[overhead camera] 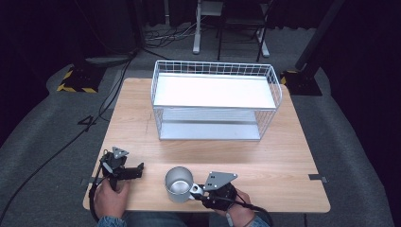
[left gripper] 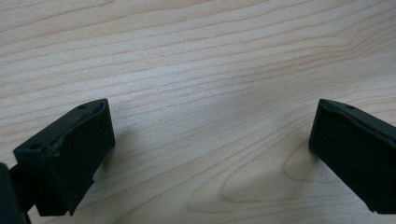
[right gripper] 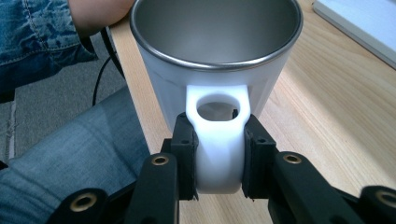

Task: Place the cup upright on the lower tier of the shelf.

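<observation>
A white mug [overhead camera: 179, 184] with a metal-lined inside stands upright near the bottom edge of the wooden table [overhead camera: 283, 156], low and just left of centre in the high view. Its white handle [right gripper: 219, 140] points toward the lower right, and the right gripper [overhead camera: 197, 190] is clamped on that handle, one black jaw pressed against each flat side in the right gripper view. The right hand [overhead camera: 239, 210] comes in from the bottom edge, wrapped around the gripper's body, with the grey three-cornered plate [overhead camera: 218, 179] lying above it.

At the lower left of the high view the left hand [overhead camera: 111, 198] holds the left gripper [overhead camera: 138, 170] low over the table, pointing right toward the mug but apart from it. Its jaws stand wide apart over bare wood in the left gripper view, with nothing between them.

Beyond, in the upper middle of the high view, a white wire basket [overhead camera: 215, 68] sits on the table's far half, with a white board [overhead camera: 213, 91] across it.
</observation>
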Demonstrator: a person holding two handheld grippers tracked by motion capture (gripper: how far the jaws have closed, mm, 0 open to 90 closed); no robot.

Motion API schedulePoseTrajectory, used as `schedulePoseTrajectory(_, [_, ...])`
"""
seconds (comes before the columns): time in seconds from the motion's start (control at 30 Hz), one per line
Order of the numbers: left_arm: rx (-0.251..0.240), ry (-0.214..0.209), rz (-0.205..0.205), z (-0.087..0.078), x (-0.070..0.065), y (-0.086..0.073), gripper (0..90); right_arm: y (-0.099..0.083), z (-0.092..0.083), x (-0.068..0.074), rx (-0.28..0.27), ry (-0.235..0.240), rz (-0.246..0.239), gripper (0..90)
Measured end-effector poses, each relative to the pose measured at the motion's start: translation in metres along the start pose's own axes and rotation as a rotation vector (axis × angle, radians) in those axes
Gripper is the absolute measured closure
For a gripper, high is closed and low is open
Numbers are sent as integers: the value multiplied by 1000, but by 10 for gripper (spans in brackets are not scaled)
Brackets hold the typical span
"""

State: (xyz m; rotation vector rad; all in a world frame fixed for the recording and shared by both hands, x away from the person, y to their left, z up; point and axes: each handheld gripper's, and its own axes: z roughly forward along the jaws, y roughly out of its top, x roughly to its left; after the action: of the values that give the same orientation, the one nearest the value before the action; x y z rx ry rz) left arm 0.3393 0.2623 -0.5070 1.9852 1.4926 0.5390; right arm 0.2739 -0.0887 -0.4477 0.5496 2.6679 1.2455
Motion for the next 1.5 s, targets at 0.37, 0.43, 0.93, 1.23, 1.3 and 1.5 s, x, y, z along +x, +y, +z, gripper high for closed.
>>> schedulePoseTrajectory(0.37, [0, 0, 0, 0, 0, 0, 5, 5, -11, -6, -84, -20, 23, 714])
schedulePoseTrajectory(0.43, [0, 0, 0, 0, 0, 0, 5, 7, -12, -7, -86, -22, 24, 714])
schedulePoseTrajectory(0.93, [0, 0, -1, 0, 0, 0, 5, 36, -14, -42, -122, -99, 74, 714])
schedulePoseTrajectory(1.23, [0, 0, 0, 0, 0, 0, 6, 52, -5, -78, -150, -176, 103, 714])
schedulePoseTrajectory(1.3, [0, -1, -1, 0, 0, 0, 5, 55, -3, -85, -157, -189, 108, 714])
schedulePoseTrajectory(1.5, [0, 0, 0, 0, 0, 0, 5, 62, 5, -103, -169, -234, 112, 714])
